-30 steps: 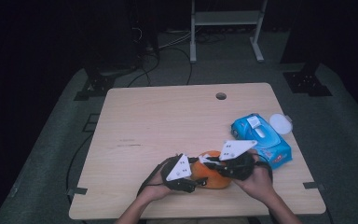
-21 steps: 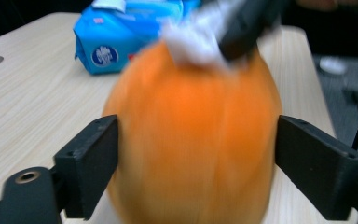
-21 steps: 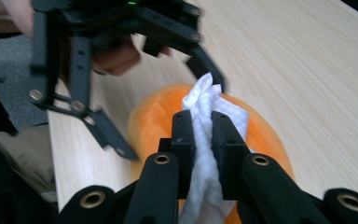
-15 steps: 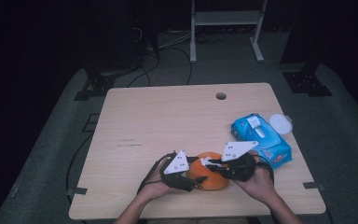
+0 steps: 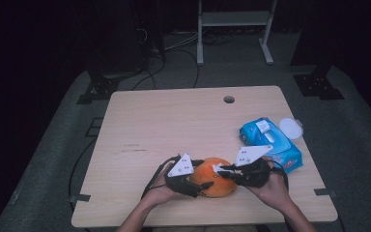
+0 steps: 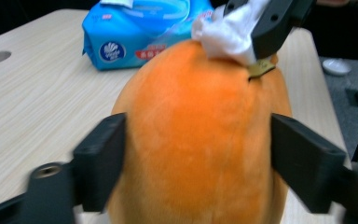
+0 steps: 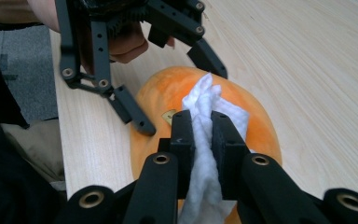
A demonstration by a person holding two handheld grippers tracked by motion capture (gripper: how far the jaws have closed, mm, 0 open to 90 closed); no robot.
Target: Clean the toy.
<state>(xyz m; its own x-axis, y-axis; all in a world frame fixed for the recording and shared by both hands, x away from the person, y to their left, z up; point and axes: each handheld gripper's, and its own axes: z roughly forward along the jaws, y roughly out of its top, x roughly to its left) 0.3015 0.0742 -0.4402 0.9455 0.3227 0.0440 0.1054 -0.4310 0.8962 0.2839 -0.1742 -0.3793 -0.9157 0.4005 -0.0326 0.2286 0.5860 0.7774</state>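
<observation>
While the orange fruit (image 5: 216, 182) lies on the tabletop (image 5: 174, 125) near its front edge, left hand-held gripper (image 6: 198, 154) straddling the fruit, jaws just opening, pads off it, right hand-held gripper (image 7: 201, 133) clenched on a white wipe (image 7: 205, 154) pressed atop the fruit, blue wipes pack (image 5: 270, 142) just beyond the fruit.

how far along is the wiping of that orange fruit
Done: a white wipe is out of the blue pack and clamped in the right gripper. In hand: the wipe rests on top of the orange fruit near its stem, while the left gripper straddles the fruit, its fingers having just been opening and now standing about at its sides. Left: most of the skin, judging by where the wipe sits.
</observation>
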